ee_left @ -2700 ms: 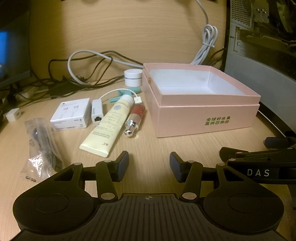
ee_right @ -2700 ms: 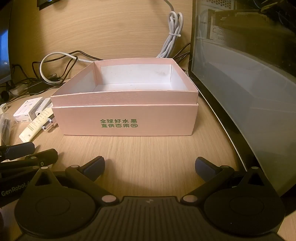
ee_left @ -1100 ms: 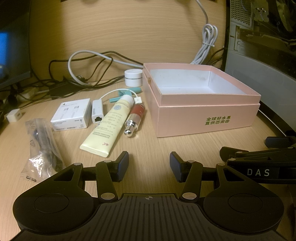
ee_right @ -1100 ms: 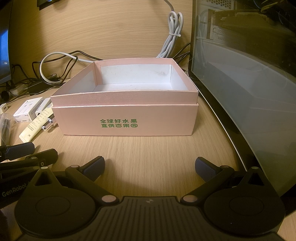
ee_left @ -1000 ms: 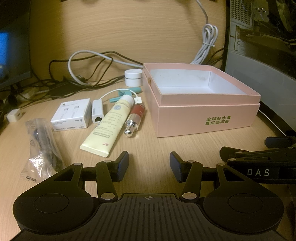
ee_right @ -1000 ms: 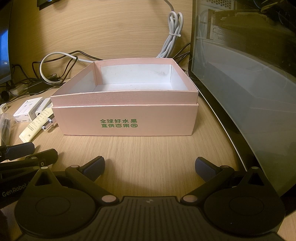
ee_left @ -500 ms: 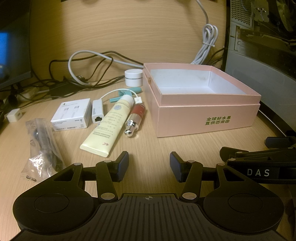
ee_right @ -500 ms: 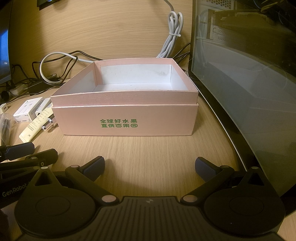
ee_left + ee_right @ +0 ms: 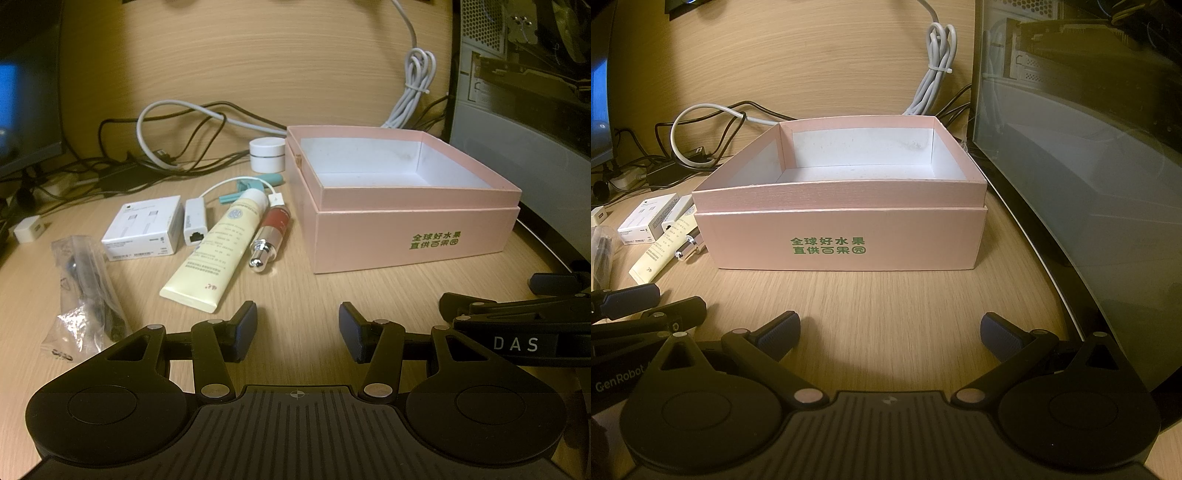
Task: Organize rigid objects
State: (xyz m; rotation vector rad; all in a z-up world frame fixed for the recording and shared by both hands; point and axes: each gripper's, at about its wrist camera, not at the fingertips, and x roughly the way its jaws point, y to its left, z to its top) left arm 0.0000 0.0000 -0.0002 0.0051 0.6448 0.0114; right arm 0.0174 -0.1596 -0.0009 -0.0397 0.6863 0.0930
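Pink box (image 9: pixel 846 236) hides tube (image 9: pixel 659 254), perhaps cream

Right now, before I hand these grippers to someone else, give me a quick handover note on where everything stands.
Left gripper: open, holding nothing, low over the desk in front of the loose items.
Right gripper: open wide, holding nothing, facing the front of the pink box.
Pink box: open, nothing visible inside.
On the desk left of the box: cream tube, red bottle with silver cap, white adapter, white carton, teal item, white round jar, plastic bag of black parts.
Done: nothing packed.
Left: presumably move the loose items into the box.
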